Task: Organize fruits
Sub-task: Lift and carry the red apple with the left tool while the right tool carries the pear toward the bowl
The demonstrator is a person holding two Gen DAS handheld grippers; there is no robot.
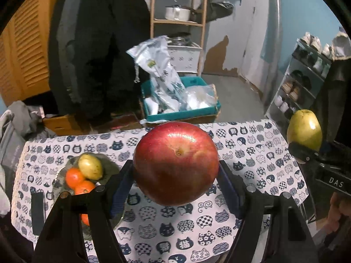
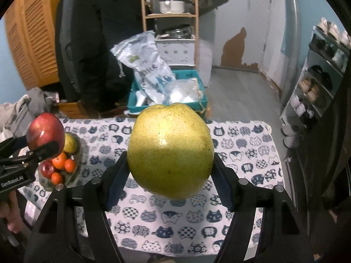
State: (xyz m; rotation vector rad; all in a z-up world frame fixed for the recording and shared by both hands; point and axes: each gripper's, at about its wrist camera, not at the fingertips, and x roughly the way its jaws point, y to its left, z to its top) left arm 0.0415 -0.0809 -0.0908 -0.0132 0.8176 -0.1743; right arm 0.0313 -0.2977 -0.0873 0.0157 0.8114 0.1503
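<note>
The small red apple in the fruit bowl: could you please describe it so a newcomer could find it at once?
Find the cat-print tablecloth, then the glass bowl at its left edge. Among the oranges lies the small red apple, the bowl's only red fruit, below the yellow-green pear.

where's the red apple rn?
Red apple is clamped in the left claw, held above the cat-print tablecloth, right of the fruit bowl; right wrist view shows it at far left.

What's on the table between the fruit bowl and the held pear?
Nothing: in the right wrist view, only bare cat-print tablecloth lies between the fruit bowl and the pear held in the right tool.
</note>
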